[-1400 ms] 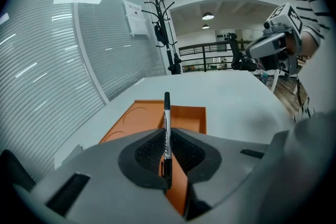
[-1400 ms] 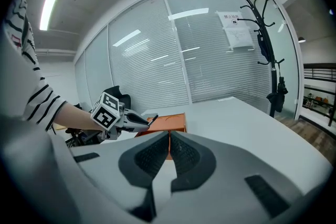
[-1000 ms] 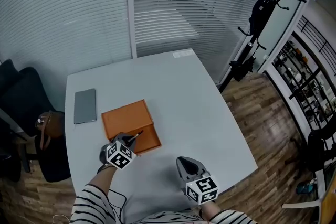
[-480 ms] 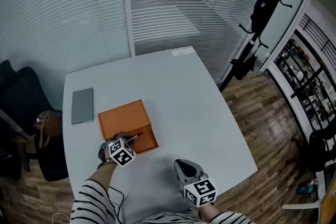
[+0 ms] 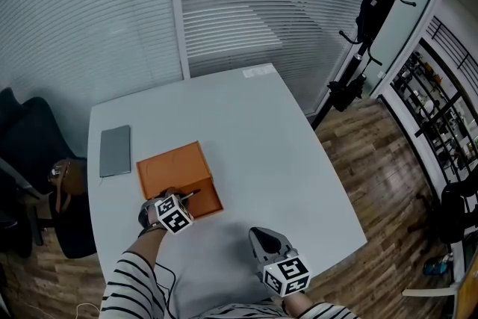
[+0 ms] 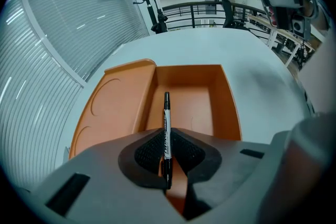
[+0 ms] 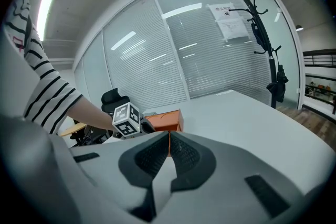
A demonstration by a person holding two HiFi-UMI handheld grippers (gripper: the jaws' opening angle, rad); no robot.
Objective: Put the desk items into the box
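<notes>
Coat rack (image 7: 263,55), black chair (image 5: 30,134), window blinds (image 5: 89,33)

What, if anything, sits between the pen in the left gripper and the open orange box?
Nothing visible does. The left gripper is shut on the pen, which points over the open compartment of the box. The lid lies folded back beside it, clear of the opening, and the floor ahead of the pen is bare.

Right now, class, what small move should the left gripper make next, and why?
Probably ease down a little and open. The left gripper is shut on the pen, and the pen's tip points over the open box, so letting go should drop it inside. The right gripper is shut and empty.
</notes>
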